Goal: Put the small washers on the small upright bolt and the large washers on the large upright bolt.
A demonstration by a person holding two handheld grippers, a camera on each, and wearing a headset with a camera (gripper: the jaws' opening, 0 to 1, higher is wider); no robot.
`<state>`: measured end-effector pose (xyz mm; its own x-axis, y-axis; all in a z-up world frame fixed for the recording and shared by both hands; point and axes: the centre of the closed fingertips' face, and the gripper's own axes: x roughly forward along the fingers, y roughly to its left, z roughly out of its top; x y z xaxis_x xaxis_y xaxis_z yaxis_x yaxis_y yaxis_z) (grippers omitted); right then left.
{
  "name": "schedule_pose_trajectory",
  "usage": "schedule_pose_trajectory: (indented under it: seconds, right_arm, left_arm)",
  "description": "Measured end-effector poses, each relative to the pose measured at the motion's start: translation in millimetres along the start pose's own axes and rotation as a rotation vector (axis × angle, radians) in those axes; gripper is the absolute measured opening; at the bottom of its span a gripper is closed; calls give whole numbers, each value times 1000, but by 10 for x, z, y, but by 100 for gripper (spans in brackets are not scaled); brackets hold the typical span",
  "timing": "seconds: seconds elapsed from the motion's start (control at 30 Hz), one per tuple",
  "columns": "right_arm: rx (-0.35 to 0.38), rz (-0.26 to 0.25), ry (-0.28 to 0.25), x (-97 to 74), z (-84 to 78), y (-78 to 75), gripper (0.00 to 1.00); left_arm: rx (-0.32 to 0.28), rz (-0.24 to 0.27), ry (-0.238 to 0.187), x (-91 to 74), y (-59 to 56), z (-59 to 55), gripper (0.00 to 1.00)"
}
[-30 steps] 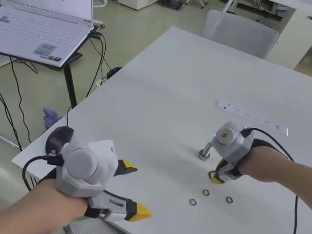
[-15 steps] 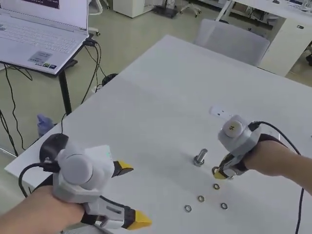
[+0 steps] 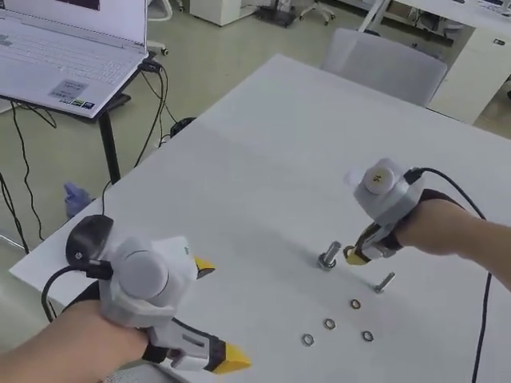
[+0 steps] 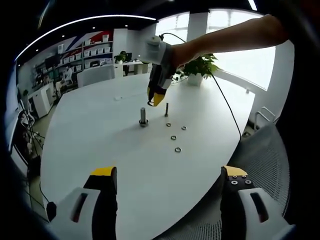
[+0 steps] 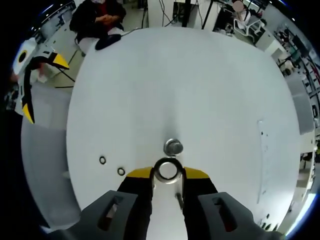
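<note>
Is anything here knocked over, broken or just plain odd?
Nothing stands out. The large bolt and small bolt both stand upright, four loose washers lie flat on the table, and the right tool holds a washer close to the large bolt.

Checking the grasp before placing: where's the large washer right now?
In the right gripper view, the large silver metal washer sits pinched in the right claw, just short of the head of the large upright steel bolt.
</note>
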<state>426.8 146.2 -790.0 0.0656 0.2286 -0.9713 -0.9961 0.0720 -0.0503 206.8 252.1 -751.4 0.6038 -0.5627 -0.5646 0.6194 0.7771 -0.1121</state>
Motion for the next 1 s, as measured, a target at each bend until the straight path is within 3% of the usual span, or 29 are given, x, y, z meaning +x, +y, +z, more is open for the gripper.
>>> schedule_pose_trajectory:
  seconds: [0.33,0.8,1.0]
  right_arm:
    - [-26,1,7,103,197,-111,22]
    - [-27,33,43,188,177,28,22]
    - [-54,28,59,243,192,48,22]
  left_arm:
    - [1,-7,-21,38,28,47,88]
    - [-16,2,-31,42,97,34,87]
    - [-17,-5,-11,49,89,-20,87]
